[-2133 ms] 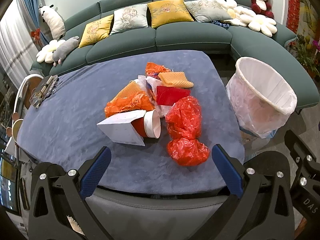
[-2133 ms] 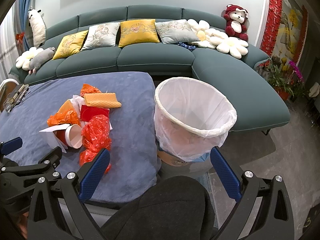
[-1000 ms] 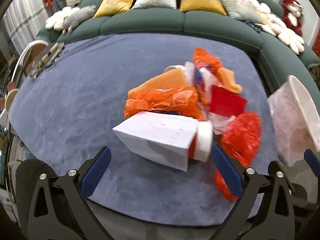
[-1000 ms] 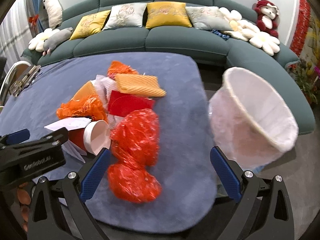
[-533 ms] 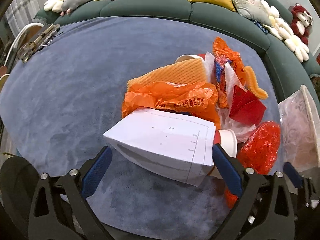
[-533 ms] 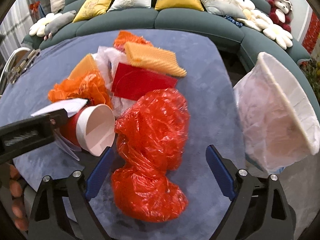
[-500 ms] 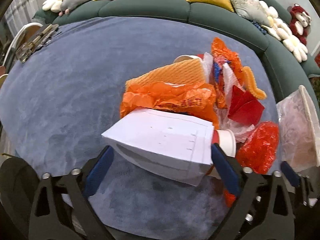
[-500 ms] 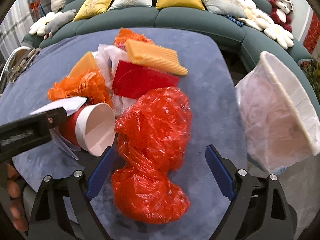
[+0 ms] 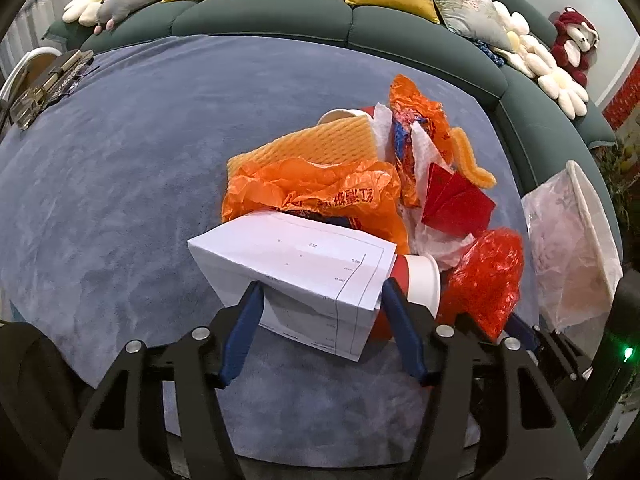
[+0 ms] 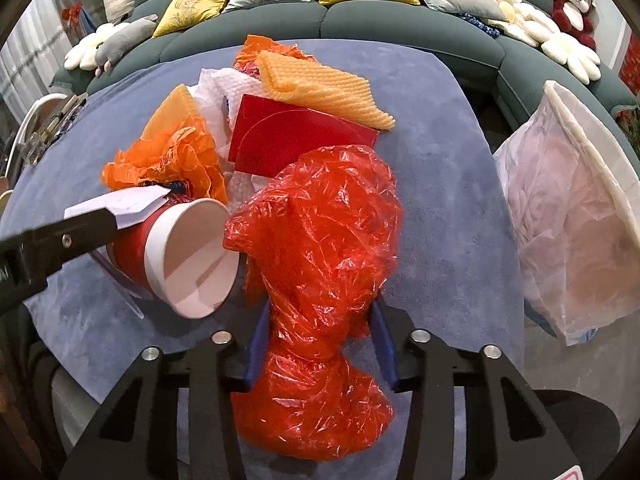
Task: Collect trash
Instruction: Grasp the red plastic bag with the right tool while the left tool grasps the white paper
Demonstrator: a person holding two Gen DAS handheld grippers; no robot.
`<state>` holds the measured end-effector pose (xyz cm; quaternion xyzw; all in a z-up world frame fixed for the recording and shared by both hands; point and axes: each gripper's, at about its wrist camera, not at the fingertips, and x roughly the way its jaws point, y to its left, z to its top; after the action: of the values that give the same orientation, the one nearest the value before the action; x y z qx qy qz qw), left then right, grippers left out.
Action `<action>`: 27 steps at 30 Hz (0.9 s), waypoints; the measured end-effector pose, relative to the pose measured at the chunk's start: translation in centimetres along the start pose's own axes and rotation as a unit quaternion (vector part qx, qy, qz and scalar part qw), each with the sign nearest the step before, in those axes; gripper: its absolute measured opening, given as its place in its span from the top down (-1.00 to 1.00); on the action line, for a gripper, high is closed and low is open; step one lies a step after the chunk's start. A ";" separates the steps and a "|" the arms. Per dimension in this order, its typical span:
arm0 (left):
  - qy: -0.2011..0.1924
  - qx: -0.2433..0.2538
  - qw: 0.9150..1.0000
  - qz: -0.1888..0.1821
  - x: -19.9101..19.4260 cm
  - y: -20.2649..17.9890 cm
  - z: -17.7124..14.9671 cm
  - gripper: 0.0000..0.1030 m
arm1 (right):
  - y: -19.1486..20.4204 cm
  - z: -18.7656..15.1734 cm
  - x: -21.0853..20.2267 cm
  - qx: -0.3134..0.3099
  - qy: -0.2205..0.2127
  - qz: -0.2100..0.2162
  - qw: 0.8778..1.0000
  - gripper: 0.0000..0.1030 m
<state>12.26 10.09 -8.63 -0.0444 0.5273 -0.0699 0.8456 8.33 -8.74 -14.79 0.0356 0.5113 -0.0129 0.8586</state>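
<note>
A trash pile lies on the blue-grey table (image 9: pixel 120 168). My left gripper (image 9: pixel 322 320) has its blue fingers closed in on both sides of a folded white paper (image 9: pixel 296 264) that lies over a red paper cup (image 9: pixel 420 280). My right gripper (image 10: pixel 320 344) has closed its fingers on the pinched middle of a crumpled red plastic bag (image 10: pixel 320 232). The cup (image 10: pixel 180 256) lies on its side left of the bag. An orange plastic bag (image 9: pixel 316 196), orange foam sheets (image 10: pixel 320 84), a red envelope (image 10: pixel 288 136) and white tissue lie behind.
A white-lined trash bin (image 10: pixel 576 224) stands off the table's right edge; it also shows in the left wrist view (image 9: pixel 572 248). A green sofa (image 9: pixel 280 24) with cushions curves behind the table. A metal item (image 9: pixel 44 88) lies at the table's far left.
Both grippers have moved forward into the pile and narrowed from wide open: the left onto the white paper, the right onto the red plastic bag.
</note>
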 end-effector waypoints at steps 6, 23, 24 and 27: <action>-0.006 0.010 1.000 -0.003 -0.7 -0.2 -0.5 -0.27 | -0.3 0.0 -0.7 0.008 -0.011 0.004 1.000 0.26; 0.009 0.022 0.999 0.023 0.7 -0.5 -1.3 -0.05 | -0.6 -0.3 -1.9 0.017 -0.021 0.006 1.000 0.27; 0.009 0.025 0.999 0.021 0.7 -0.7 -1.3 0.03 | -0.5 -0.3 -1.9 0.016 -0.021 0.005 1.000 0.27; 0.012 0.021 1.000 0.011 0.5 -0.7 -1.2 0.12 | -0.5 -0.3 -2.0 0.015 -0.021 0.007 1.000 0.27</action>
<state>11.34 9.32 -9.55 -0.0200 0.5363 -0.0716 0.8407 7.09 -9.23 -13.24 0.0519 0.4928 -0.0156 0.8684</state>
